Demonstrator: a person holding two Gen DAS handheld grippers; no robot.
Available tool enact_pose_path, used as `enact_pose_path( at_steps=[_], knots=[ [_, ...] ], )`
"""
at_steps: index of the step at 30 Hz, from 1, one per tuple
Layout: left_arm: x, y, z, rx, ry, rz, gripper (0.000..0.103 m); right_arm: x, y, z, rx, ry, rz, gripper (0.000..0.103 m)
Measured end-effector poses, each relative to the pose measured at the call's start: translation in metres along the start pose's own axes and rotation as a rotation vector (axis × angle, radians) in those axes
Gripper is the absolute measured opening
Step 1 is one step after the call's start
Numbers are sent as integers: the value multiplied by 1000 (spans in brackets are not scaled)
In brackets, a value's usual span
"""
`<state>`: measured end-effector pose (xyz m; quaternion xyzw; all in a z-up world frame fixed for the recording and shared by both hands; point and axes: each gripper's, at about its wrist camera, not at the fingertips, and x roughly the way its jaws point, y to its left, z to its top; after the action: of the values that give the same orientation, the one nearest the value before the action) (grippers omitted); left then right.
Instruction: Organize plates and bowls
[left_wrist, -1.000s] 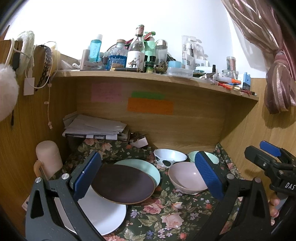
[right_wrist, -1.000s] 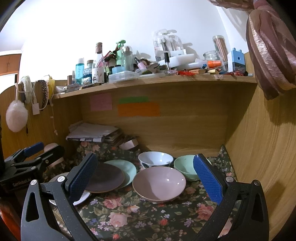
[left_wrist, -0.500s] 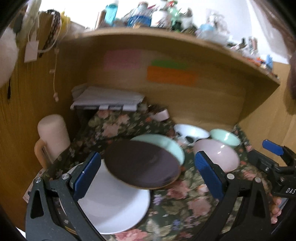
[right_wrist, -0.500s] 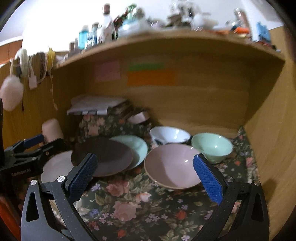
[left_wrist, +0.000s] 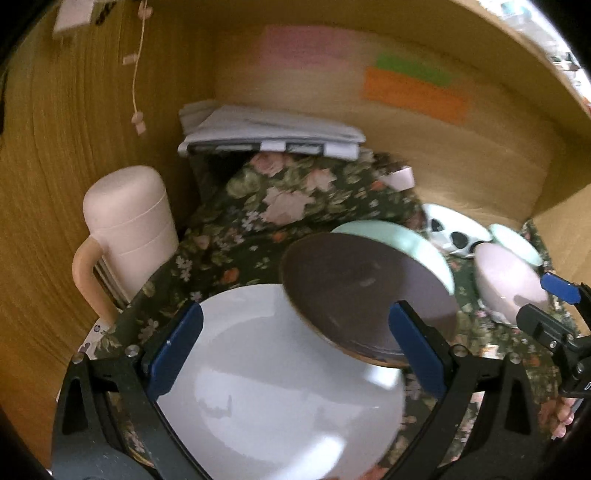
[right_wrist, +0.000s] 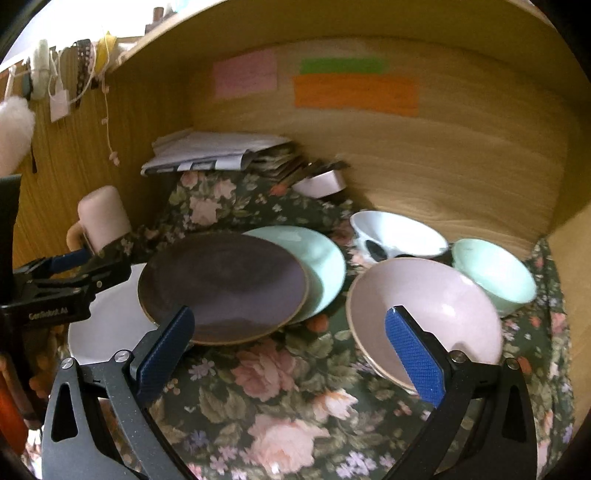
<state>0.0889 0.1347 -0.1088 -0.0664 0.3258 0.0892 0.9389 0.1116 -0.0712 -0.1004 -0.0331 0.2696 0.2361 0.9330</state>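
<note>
The left claw is hanging released over the white plate, its blue pads standing wide and touching nothing; its jaws have just been closing a little, with only the plate's face below the gap. The white plate is lying at the near left of the flowered worktop, close to the wooden side wall and a pink mug, so little room is left on that side. The dark plate is overlapping the white plate's far right rim and is itself lying over the green plate. The right claw is also released, hovering above bare cloth between the dark plate and the pink bowl. Behind that bowl the white bowl and green bowl are sitting near the back wall and the right wall. The widest open cloth is lying at the near middle.

Compared with a second ago, both claws are lower and closer in, and the upper shelf with its bottles has slipped out of view.
</note>
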Motion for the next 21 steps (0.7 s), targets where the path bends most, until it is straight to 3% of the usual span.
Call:
enact_pose_path(
  at_steps=[4, 10, 15, 21],
  knots=[
    [16, 9, 6, 14, 52, 3, 90, 24, 0, 6, 13, 54, 44, 90],
    [35, 13, 13, 21, 96, -37, 74, 58, -5, 23, -7, 109, 43, 73],
    [48, 12, 15, 16, 151, -92, 56, 90, -9, 32, -14, 201, 53, 49],
    [60, 12, 12, 10, 197, -130, 41, 117, -15, 36, -1, 271, 42, 40]
  ],
)
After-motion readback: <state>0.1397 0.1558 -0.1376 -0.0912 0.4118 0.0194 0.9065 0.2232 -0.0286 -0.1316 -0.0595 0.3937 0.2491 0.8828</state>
